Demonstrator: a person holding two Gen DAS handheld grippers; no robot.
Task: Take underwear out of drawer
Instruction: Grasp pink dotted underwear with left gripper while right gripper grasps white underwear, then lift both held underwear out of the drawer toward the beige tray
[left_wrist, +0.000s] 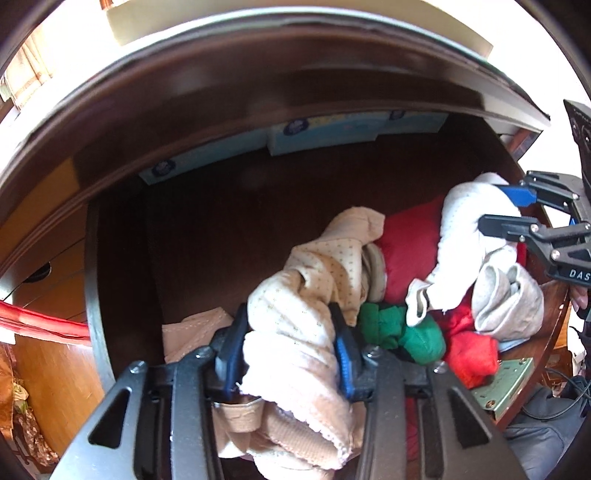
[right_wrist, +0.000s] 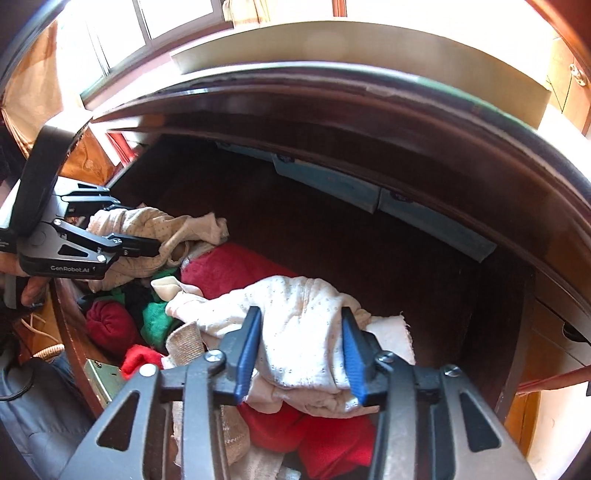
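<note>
This looks like a bedroom at home. Below the claws a dark wooden drawer (left_wrist: 122, 236) stands open, holding a heap of underwear (right_wrist: 306, 325) and red and green clothes. Beyond the claw, past the dresser's edge, a sunlit window (right_wrist: 155, 22) with pale curtains (left_wrist: 29, 70) shows.

Daylit from a blown-out window (right_wrist: 155, 22) above the dim drawer (right_wrist: 332, 236); heavy fisheye bending, dark vignette at corners.
</note>
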